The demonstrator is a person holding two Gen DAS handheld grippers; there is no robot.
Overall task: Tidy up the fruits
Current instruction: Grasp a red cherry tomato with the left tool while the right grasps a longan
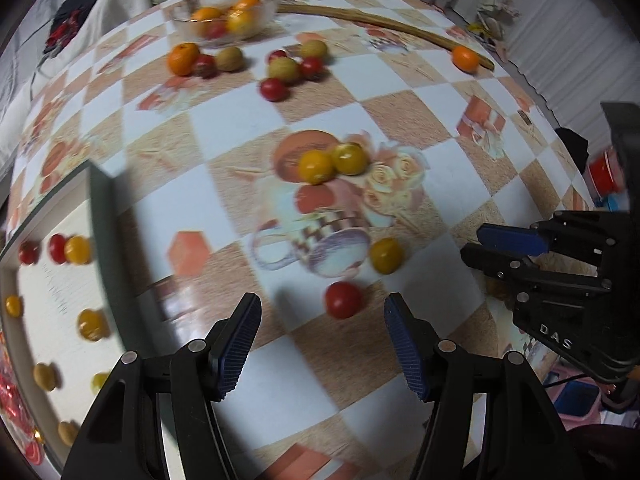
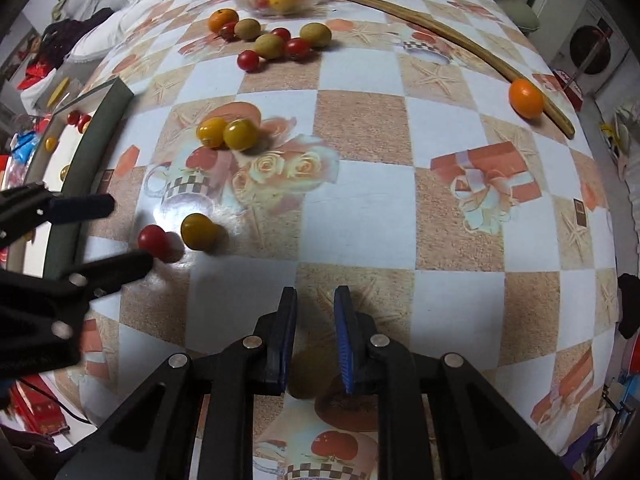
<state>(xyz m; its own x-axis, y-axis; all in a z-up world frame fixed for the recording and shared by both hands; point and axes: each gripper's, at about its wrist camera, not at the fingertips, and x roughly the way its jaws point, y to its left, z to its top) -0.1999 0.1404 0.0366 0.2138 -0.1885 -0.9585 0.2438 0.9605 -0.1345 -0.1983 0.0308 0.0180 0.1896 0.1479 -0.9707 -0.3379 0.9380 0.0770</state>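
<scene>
Left gripper (image 1: 323, 300): pointing steeply down, jaws about half open, nothing between the pads. Hanging just above a red tomato (image 1: 343, 300), which lies on the table (image 1: 400, 112) slightly toward the right finger, not yet centred.

Right gripper (image 2: 316, 292): closed to a narrow gap, apparently on a small fruit (image 2: 306, 380), round and dull yellow, sitting deep between the pads in shadow. Hard to tell more about it.

Just beyond the red tomato, a yellow tomato (image 1: 386, 255), near but apart. Further out, a pair of yellow tomatoes (image 1: 333, 162) touching each other. At the far side, a loose group of red, green and orange fruits, and behind it a glass bowl (image 1: 228, 12) with some fruit already inside. To the left, a tray (image 1: 102, 220) with a dark rim, holding several red and yellow tomatoes spread apart.

Judging the red tomato: very light, smooth and glossy, so probably slippery; round, so likely to roll away at a one-sided touch. Thin skin, soft inside, so easy to bruise or burst under a hard squeeze. Best taken across the widest part, both pads meeting it at the same time, closing gently and only until it stops slipping. Good to centre first, away from the yellow neighbour.
</scene>
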